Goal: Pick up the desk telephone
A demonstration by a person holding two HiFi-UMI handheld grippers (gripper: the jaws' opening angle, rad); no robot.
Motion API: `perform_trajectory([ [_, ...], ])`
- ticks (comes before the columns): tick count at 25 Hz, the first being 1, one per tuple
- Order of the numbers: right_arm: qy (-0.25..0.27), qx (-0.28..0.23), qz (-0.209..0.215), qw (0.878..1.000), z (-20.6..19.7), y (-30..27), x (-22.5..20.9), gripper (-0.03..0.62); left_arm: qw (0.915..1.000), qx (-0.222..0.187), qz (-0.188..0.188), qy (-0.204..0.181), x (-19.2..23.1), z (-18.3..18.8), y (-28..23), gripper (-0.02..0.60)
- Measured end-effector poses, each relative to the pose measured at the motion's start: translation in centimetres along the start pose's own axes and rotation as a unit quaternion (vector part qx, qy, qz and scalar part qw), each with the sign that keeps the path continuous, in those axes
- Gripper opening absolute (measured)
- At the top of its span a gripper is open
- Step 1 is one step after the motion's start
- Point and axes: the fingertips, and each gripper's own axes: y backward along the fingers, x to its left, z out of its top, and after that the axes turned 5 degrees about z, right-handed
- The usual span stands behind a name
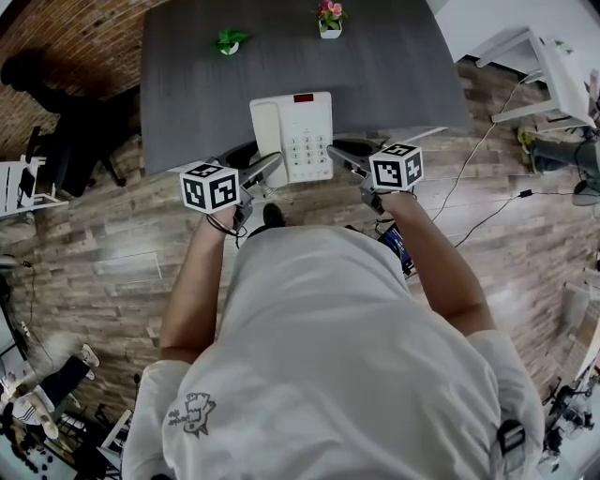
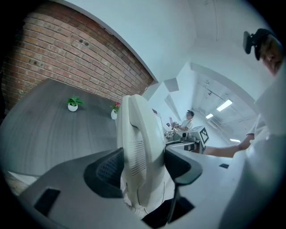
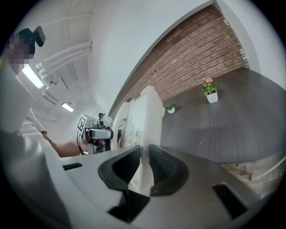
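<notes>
The white desk telephone point(image 1: 292, 134) with a grey keypad and a red display hangs over the near edge of the dark grey table point(image 1: 187, 84). My left gripper point(image 1: 272, 165) is shut on its handset side, and the handset point(image 2: 139, 147) fills the gap between the black pads. My right gripper point(image 1: 336, 155) is shut on the phone's thin right edge point(image 3: 139, 134), with the pads close together. In the left gripper view the right gripper point(image 2: 195, 142) shows beyond the phone. In the right gripper view the left gripper point(image 3: 94, 133) shows past the keypad.
Two small potted plants point(image 1: 229, 41) point(image 1: 329, 19) stand at the table's far side. A brick wall point(image 2: 67, 58) lies beyond the table. A white rack point(image 1: 548, 75) and cables point(image 1: 487, 211) are on the wooden floor at right. A seated person point(image 2: 187, 120) is far off.
</notes>
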Motion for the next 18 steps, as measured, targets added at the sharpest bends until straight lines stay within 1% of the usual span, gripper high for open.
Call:
perform_trajectory([
  [5, 0.006, -0.002, 0.017, 1.000, -2.2, 3.5, -0.3, 0.067, 0.9999, -0.007, 0.013, -0.003, -3.5, -2.1, -1.1, 0.301],
  [14, 0.018, -0.008, 0.029, 0.999, -5.8, 8.4, 0.5, 0.069, 0.9992, -0.022, 0.032, -0.010, -8.8, -5.8, -1.5, 0.301],
  [18, 0.024, -0.018, 0.032, 0.999, -9.4, 11.7, 1.2, 0.069, 0.9988, -0.025, 0.039, -0.018, -12.4, -9.5, -1.7, 0.299],
])
